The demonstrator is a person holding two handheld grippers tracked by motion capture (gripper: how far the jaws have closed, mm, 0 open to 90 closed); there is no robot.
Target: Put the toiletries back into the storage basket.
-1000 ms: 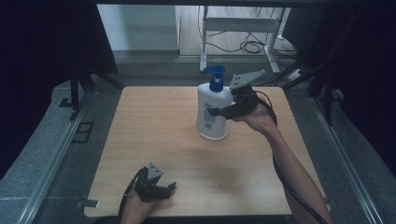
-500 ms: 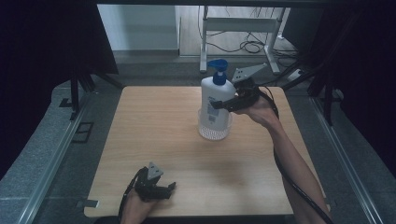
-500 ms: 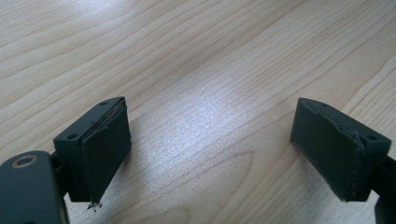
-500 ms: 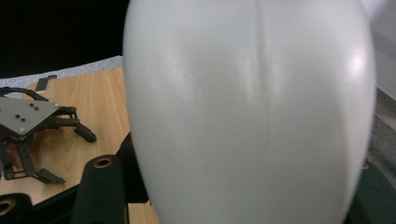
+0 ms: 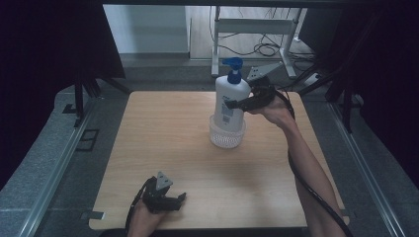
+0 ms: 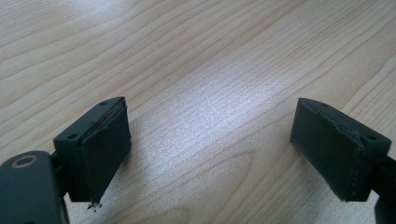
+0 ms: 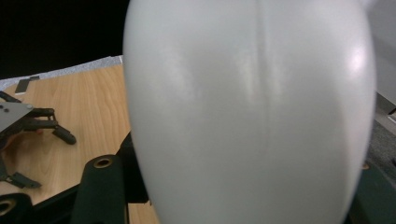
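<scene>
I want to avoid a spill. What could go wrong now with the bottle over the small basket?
The right gripper clamps the tall pump bottle high on its body, so it might swing or slip. Its base sits in the light white basket, which may tip or slide.

Right gripper (image 5: 236, 104) carried pump bottle (image 5: 230, 98) over, above white basket (image 5: 227, 136)

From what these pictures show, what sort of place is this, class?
Probably a lab or recording workspace: a bare wooden table walled by dark curtains, with loose cables and a metal stand on the floor behind.
</scene>
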